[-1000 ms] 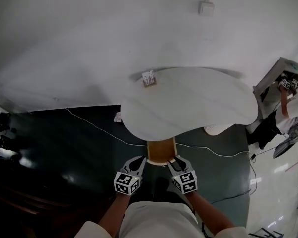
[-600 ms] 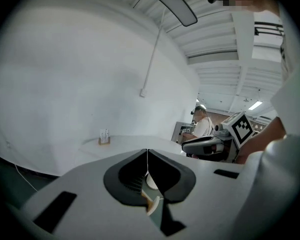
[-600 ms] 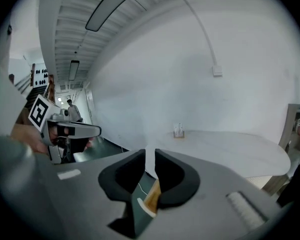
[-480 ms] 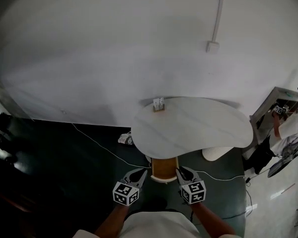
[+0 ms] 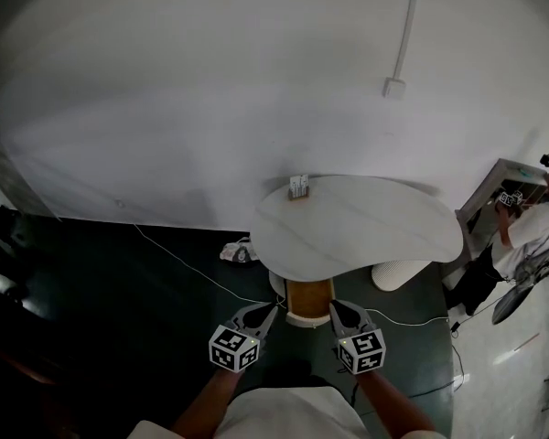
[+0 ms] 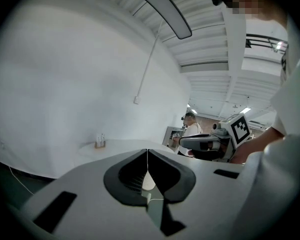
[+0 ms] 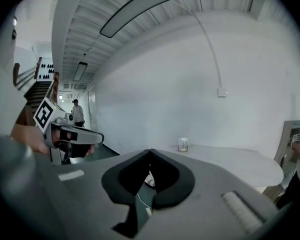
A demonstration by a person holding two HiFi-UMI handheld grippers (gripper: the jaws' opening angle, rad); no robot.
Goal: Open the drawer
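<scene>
Drawer (image 5: 309, 296): one brown wooden box tucked under the table, just ahead of both grippers, and only the head view shows it. The gripper views alone show the ribbed ceiling (image 6: 210, 41). One dark, glossy floor (image 5: 119, 282). One smooth white table (image 5: 366, 231) with a rounded outline. Two grey grippers: the left gripper (image 5: 267, 310) has its jaws pressed together, empty. The right gripper (image 5: 333, 305) has just been closing its jaws, which now meet on nothing. One small holder (image 5: 299, 187) sits at the table's far edge.
</scene>
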